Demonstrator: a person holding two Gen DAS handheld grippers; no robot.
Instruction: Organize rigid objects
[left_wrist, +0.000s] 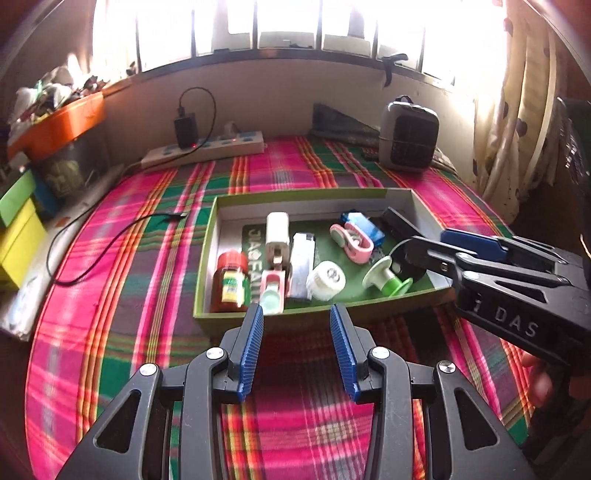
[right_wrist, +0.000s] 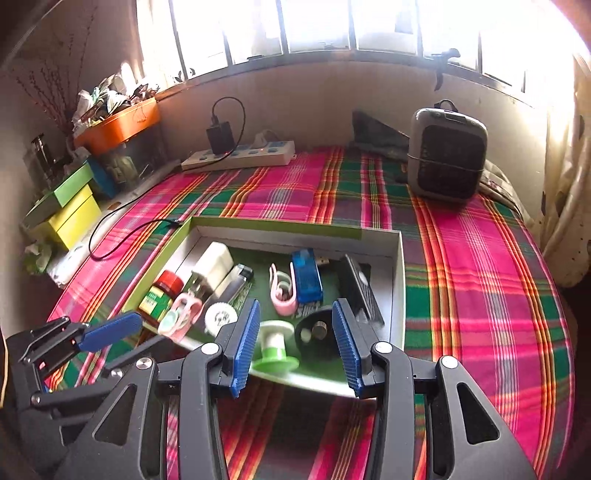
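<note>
Left wrist view: seen at frame centre on a pink-and-green plaid cloth (left_wrist: 122, 258), a shallow green-rimmed box (left_wrist: 314, 194) packed with small rigid items. From left to right inside: a red-capped jar (left_wrist: 231, 282) lying with cap toward the top of the frame; a white charger plug (left_wrist: 277, 236) with long axis running top to bottom; a white-and-grey lighter (left_wrist: 303, 266) parallel beside it; a white round roll (left_wrist: 327, 280); a pink clip (left_wrist: 352, 238); a blue translucent case (left_wrist: 364, 227); a green-and-white spool (left_wrist: 386, 277) tipped on its side. At lower centre, the left gripper (left_wrist: 297, 314), partly spread, holding nothing, tips just short of the box's near rim. At right, the right gripper (left_wrist: 428, 240) reaching over the box's right end, nothing visibly clamped.

Right wrist view: same box (right_wrist: 400, 280) mid-frame, skewed, long axis slanting from lower left up to the right. Spool (right_wrist: 275, 350) lying between the blue pads of the right gripper (right_wrist: 293, 321), pads apart and clear of it; a dark round dish (right_wrist: 317, 332) just beside. Left gripper (right_wrist: 110, 330) at lower left, empty. Grey heater (right_wrist: 445, 158) at upper right, power strip (right_wrist: 240, 157) along the back wall.
</note>
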